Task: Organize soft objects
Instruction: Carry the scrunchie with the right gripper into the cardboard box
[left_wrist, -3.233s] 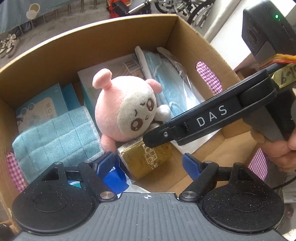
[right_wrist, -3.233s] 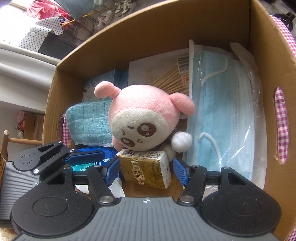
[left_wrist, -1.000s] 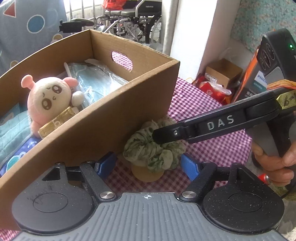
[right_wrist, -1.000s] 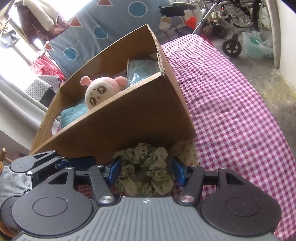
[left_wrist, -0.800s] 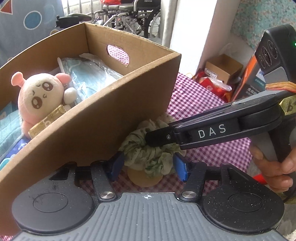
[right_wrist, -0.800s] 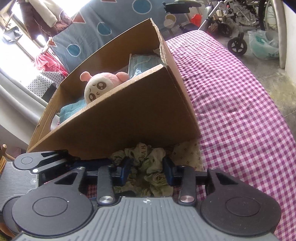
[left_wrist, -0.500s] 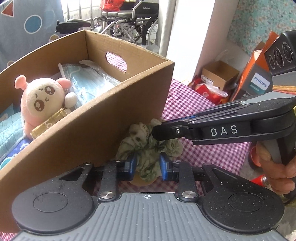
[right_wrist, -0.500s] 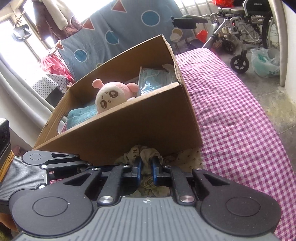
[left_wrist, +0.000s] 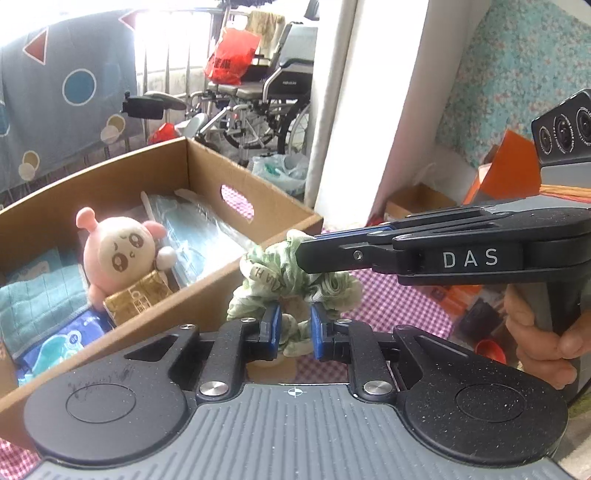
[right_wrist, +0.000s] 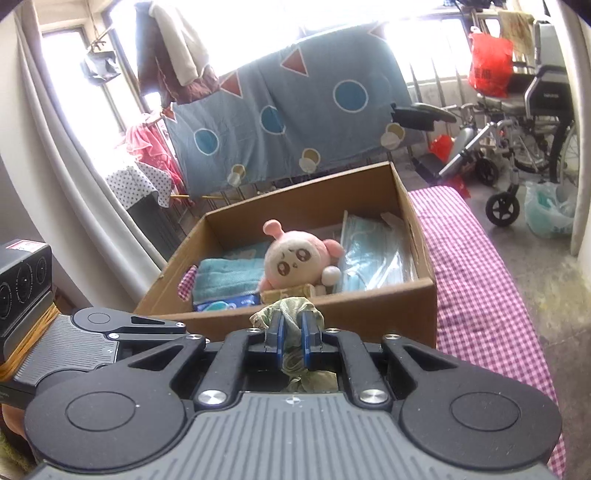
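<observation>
Both sets of fingers are clamped on the green scrunchie (left_wrist: 291, 280): our left gripper (left_wrist: 293, 328) pinches its lower folds, and our right gripper (right_wrist: 291, 334) bites the upper bunch, its blue pads squeezed narrow around the fabric. We have the scrunchie up in the air, just in front of the cardboard box (right_wrist: 369, 314). Inside the box, the pink plush toy (right_wrist: 295, 258) sits between a teal towel (right_wrist: 229, 277) and packs of face masks (right_wrist: 373, 254). Underneath, the counter wears a purple checked cloth (right_wrist: 476, 280).
</observation>
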